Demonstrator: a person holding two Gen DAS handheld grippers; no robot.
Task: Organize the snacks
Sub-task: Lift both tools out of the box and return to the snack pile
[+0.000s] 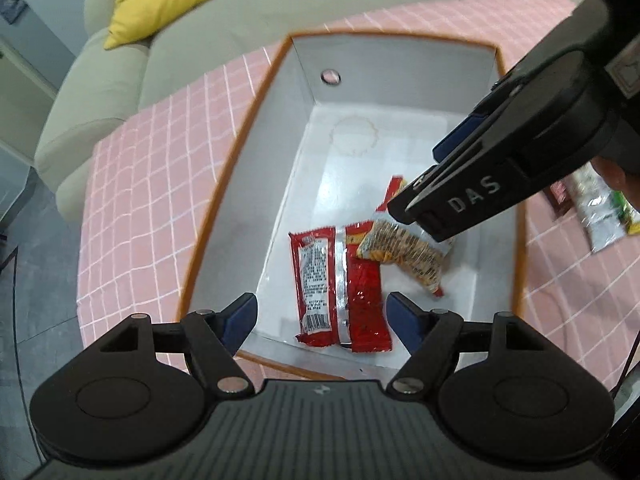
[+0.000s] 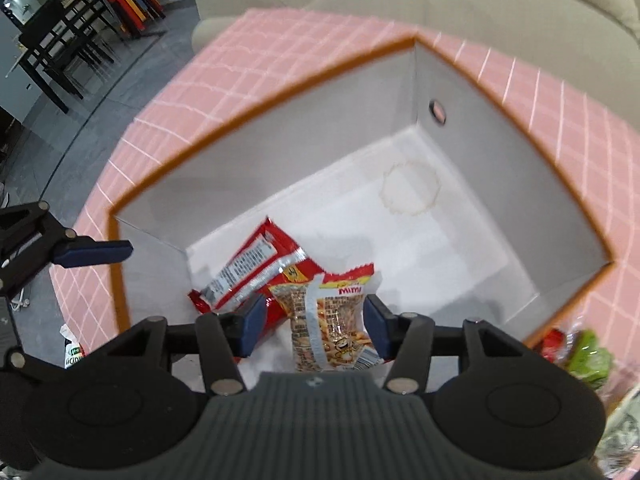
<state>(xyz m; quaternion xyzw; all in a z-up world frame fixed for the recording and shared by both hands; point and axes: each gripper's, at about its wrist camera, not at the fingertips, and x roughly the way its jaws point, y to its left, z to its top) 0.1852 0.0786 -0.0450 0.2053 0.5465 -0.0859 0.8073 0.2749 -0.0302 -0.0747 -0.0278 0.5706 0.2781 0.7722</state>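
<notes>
1. A white box (image 1: 248, 184) with an orange rim stood on a tabletop (image 1: 152, 184) covered by a pink cloth with a white grid.
2. A red snack packet (image 1: 320, 288) lay flat on the box floor, close to the near wall, its printed back panel facing up.
3. A clear snack bag (image 1: 404, 256) of pale brown pieces with red ends lay beside it, overlapping the red packet's far right corner.
4. The left gripper (image 1: 322, 316) hung above the near end of the box with its blue-padded fingers (image 1: 240, 316) spread wide and nothing between them.
5. The right gripper (image 2: 312, 324) pointed steeply down over the clear bag. Its fingers (image 2: 378, 326) stood partly apart on either side of the bag, and a gap showed between the left pad and the bag, so they were not clamped on it.
6. In the left wrist view the right gripper's tip sat just above the far end of the clear bag.
7. A faint brown ring stain (image 2: 412, 190) marked the bare box floor toward the far corner, and a round hole (image 1: 331, 76) pierced the far wall.
8. More packets (image 1: 600, 212), silver and green, lay on the tabletop outside the box's right wall.
9. A beige sofa (image 1: 100, 92) with a yellow cushion (image 1: 156, 0) stood past the tabletop's far edge.
</notes>
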